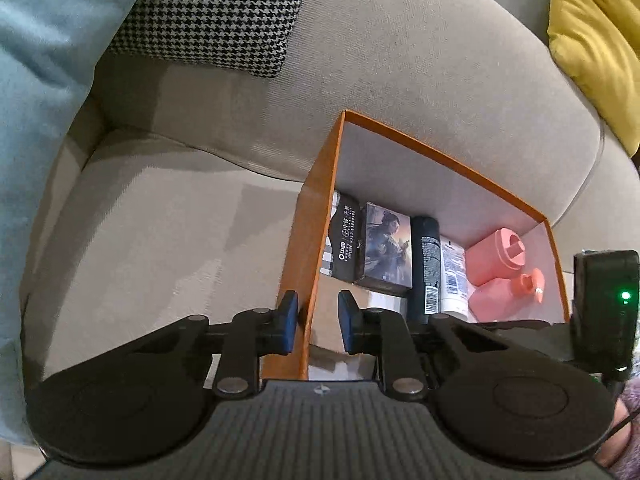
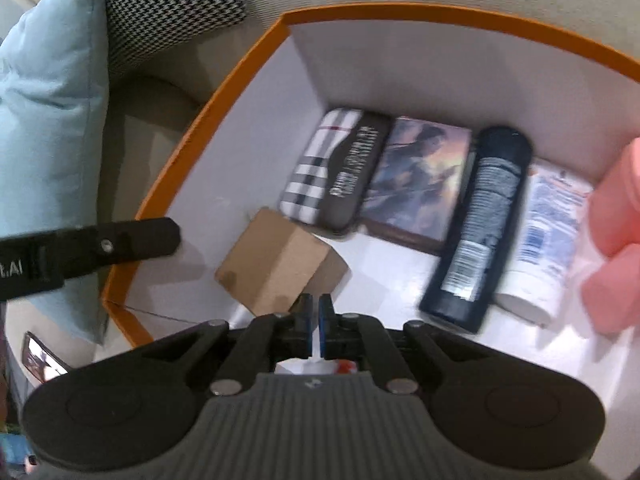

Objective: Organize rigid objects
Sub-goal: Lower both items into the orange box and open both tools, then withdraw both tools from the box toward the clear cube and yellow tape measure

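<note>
Six rigid items lie side by side along the far wall of the orange box (image 2: pixel 188 136), which sits on a beige sofa (image 1: pixel 160 216): a checked-and-black case (image 2: pixel 336 168) with white printed characters too blurred to read, a picture box (image 2: pixel 416 180) showing a painted figure, a dark bottle (image 2: pixel 476 232) with a white barcode label, a white bottle (image 2: pixel 540 236) with blue print and a barcode, and two pink containers (image 1: pixel 500 268) at the right end. A small brown cardboard box (image 2: pixel 280 260) lies apart from the row, tilted, nearer the front of the white floor.

From the left wrist, the case shows white Chinese characters and a line of digits, too small to make out.

Right gripper (image 2: pixel 314 320) hangs low inside the box just in front of the cardboard box, its blue-padded fingers nearly closed with a thin gap and nothing between them. Left gripper (image 1: pixel 318 320) straddles the orange box's left wall, one finger outside, one inside, spread apart and not pressing the wall.

Around the box are a pale blue cushion (image 2: pixel 52 120), a houndstooth cushion (image 1: pixel 212 12) and a yellow cushion (image 1: pixel 596 40).
</note>
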Motion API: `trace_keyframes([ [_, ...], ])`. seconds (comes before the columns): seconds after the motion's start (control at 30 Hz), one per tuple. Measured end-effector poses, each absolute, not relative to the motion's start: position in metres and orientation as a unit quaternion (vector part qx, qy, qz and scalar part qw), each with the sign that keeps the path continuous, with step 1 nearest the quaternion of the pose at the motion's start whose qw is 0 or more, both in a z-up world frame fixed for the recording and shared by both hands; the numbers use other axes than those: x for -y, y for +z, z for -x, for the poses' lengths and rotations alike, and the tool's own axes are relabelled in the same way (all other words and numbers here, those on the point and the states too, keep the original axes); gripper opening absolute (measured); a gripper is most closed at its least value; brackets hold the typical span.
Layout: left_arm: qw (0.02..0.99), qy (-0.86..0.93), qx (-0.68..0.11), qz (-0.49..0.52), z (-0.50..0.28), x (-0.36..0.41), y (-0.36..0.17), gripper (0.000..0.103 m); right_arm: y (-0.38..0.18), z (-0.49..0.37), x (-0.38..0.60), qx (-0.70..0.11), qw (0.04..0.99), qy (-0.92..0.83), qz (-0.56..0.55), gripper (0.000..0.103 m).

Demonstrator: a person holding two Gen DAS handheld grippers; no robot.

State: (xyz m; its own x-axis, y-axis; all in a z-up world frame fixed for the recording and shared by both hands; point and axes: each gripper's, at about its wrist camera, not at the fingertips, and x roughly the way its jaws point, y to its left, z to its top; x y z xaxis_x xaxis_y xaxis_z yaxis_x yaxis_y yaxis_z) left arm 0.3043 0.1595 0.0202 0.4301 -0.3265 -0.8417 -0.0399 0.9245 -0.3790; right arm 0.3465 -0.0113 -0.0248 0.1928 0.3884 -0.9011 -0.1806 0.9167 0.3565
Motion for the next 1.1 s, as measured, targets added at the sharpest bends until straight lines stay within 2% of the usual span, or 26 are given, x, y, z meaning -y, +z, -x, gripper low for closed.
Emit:
trace_keyframes([
  [0.13,0.825,-0.093,-0.523,0.190,-0.299,-0.166,0.019,0.023,-0.022,-0.347,0.005,-0.608,0.771,0.182,-0.062,0.002],
  [0.27,0.827,-0.095,-0.516,0.202,-0.293,-0.170,0.020,0.023,-0.012,-0.344,0.017,-0.605,0.773,0.184,-0.044,0.007],
  [0.33,0.827,-0.096,-0.514,0.209,-0.291,-0.173,0.020,0.023,-0.008,-0.345,0.027,-0.610,0.772,0.175,-0.035,0.015],
  [0.4,0.827,-0.094,-0.514,0.211,-0.290,-0.174,0.018,0.023,-0.006,-0.345,0.042,-0.623,0.765,0.160,-0.032,0.036],
  [0.53,0.826,-0.090,-0.514,0.213,-0.289,-0.174,0.014,0.023,-0.010,-0.343,0.062,-0.661,0.740,0.125,-0.019,0.037],
  [0.6,0.825,-0.091,-0.514,0.214,-0.287,-0.173,0.014,0.023,-0.016,-0.342,0.068,-0.684,0.722,0.101,-0.012,0.049],
  [0.63,0.826,-0.092,-0.514,0.214,-0.287,-0.173,0.014,0.023,-0.019,-0.342,0.071,-0.693,0.715,0.093,-0.014,0.051],
  [0.77,0.825,-0.090,-0.516,0.212,-0.286,-0.174,0.013,0.023,-0.035,-0.343,0.079,-0.728,0.679,0.076,-0.044,0.053],
  [1.1,0.823,-0.087,-0.521,0.208,-0.287,-0.173,0.011,0.023,-0.042,-0.343,0.081,-0.729,0.668,0.055,-0.138,0.034],
])
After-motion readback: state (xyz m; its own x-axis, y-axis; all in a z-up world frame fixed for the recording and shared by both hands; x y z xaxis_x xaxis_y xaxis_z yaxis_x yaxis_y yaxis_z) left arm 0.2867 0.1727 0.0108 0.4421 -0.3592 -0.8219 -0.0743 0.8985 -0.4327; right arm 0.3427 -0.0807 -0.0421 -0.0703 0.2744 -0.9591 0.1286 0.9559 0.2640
